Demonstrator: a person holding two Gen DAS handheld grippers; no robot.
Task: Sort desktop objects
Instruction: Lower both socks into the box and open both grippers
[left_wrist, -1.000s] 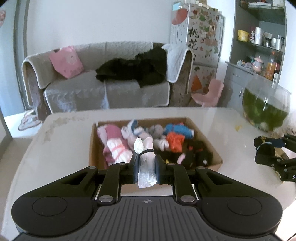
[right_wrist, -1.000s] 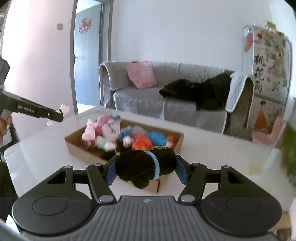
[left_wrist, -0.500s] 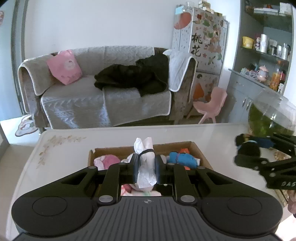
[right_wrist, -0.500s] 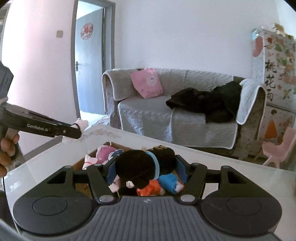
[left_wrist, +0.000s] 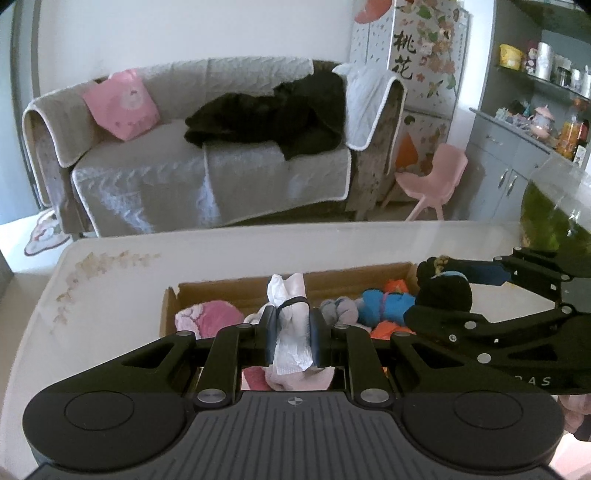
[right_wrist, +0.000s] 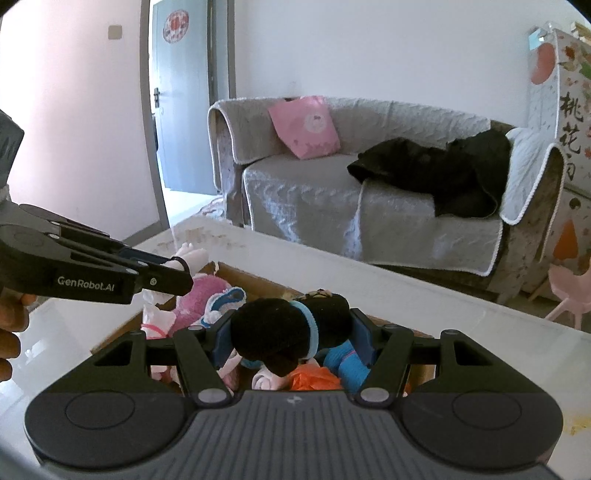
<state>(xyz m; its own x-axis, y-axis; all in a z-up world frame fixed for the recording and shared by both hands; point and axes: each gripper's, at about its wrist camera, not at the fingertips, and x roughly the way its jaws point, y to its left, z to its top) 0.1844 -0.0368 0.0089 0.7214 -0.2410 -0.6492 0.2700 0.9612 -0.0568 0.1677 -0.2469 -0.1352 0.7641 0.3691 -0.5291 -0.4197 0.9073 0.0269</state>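
While most of the small bundles already lie in the shallow brown cardboard box (left_wrist: 295, 284) on the pale glossy bench (left_wrist: 110, 280), we judge the sorting well along but unfinished, since each gripper has one bundle in hand and neither is set down yet.

Going from the left: the left gripper (left_wrist: 292, 334) has its jaws pressed tight on a pale pink-and-white rolled sock bundle tied with a thin black band (left_wrist: 290, 321). That bundle stands upright between the jaws, its long axis running near to far in the left wrist view, its loose white ends pointing up and away toward the far wall of the box. It hangs above the box's near-left part, over a pink rolled bundle (left_wrist: 212, 314); whether it touches anything below we cannot tell.

In the middle of the box lie a grey bundle (left_wrist: 338, 310), a blue one (left_wrist: 388, 304) and an orange one (left_wrist: 397, 286), just beside one another.

To the right, the right gripper (right_wrist: 291, 338) pinches a black fuzzy rolled sock bundle ringed by a light blue band (right_wrist: 280, 328), jaws partly spread around its bulk. Its long axis lies crosswise, from one jaw to the other, the band circling it about midway. It hovers over the box's right end, above the blue and orange bundles.

What remains, we judge, is lowering both and releasing them among their like.
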